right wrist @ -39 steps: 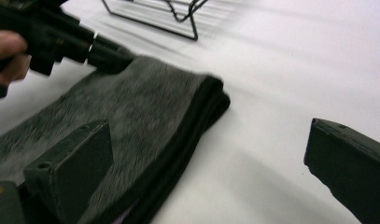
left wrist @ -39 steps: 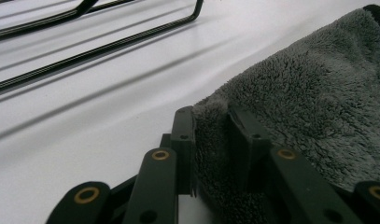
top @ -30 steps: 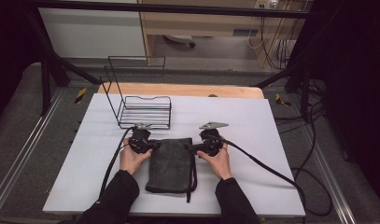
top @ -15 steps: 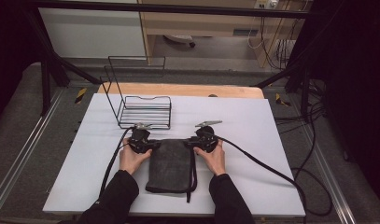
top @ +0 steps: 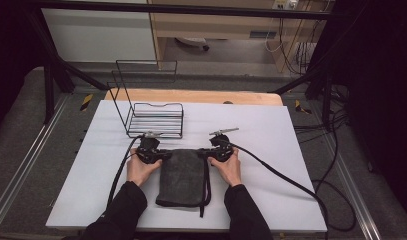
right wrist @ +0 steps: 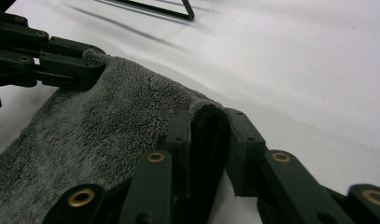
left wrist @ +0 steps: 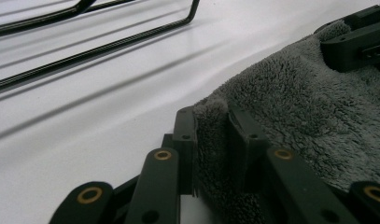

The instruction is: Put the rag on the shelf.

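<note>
High view, centre of frame: one grey fleece towel (top: 182,175), folded, lying flat on the white table (top: 291,150) below the wire rack (top: 156,119). Your left gripper (top: 161,156) is pinched on its upper left corner, and your right gripper (top: 207,154), jaws just closing, has the upper right corner between them. Item is soft, light and limp, so expect sag; take both top corners.

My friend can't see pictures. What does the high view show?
Two hands press a left gripper and a right gripper onto the far corners of a folded grey towel on a white table. A black wire rack stands behind.
</note>
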{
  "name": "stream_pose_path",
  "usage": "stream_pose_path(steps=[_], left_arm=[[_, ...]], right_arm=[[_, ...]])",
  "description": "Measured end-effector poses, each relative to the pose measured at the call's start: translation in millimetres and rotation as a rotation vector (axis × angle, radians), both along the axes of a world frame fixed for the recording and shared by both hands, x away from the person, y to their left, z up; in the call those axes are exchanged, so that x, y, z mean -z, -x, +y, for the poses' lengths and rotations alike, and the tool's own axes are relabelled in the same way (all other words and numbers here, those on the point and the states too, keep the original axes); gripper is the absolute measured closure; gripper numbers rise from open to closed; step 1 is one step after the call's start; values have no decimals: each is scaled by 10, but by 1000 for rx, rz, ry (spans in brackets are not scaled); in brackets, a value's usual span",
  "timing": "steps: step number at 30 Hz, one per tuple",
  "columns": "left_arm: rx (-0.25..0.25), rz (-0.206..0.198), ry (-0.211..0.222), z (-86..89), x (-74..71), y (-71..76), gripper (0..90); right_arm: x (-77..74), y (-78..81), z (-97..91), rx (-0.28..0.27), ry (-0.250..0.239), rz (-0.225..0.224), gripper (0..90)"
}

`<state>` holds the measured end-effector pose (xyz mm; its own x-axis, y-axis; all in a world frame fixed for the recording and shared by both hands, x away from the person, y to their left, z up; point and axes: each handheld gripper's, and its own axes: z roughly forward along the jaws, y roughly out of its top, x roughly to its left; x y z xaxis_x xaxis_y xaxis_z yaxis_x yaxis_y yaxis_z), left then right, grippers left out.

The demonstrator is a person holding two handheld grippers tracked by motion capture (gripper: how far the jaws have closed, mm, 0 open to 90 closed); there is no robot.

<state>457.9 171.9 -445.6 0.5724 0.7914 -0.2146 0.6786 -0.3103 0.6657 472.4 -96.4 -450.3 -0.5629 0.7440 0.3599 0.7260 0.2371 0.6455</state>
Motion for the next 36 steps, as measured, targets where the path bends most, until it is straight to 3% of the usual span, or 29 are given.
stream_pose_path(steps=[8,16,22,36], left_arm=[[12,-6,41,71,-56,27,795],[33,-53,103,170,-221,128,798],[52,-98,93,180,-315,221,798],[60,-197,114,200,-521,469,799]], right_arm=[[-50,24,-13,-3,-12,-13,786],[-186,116,-30,-4,-53,-76,789],[-280,213,-39,-12,-73,-122,789],[-471,468,-86,-23,-122,-233,789]])
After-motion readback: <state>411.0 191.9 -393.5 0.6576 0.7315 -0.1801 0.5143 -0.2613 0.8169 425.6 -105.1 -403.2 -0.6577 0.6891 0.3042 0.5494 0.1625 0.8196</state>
